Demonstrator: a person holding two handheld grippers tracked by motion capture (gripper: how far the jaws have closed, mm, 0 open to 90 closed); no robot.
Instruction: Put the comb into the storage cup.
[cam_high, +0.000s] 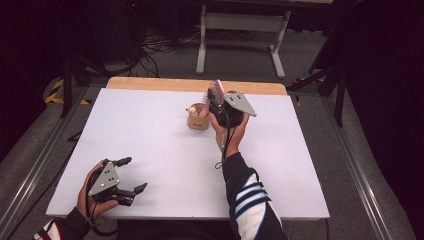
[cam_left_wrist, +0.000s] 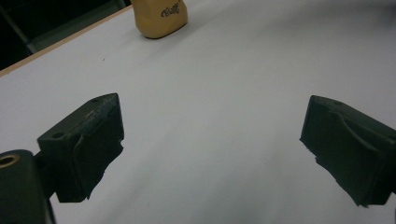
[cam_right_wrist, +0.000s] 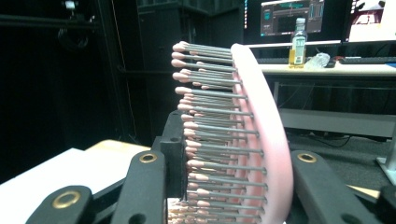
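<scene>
Above the far middle of the white table (cam_high: 165, 145), the right gripper (cam_high: 218, 102) clamps a pink hairbrush (cam_right_wrist: 261, 135) between its jaws — bristles pressed against one pad, the curved back against the other, the brush head standing upright. Just beside it sits a small tan holder (cam_high: 198, 120). Near the front edge, the left gripper (cam_high: 131, 175) rests low over bare tabletop — jaws spread wide, gripping nothing.
</scene>
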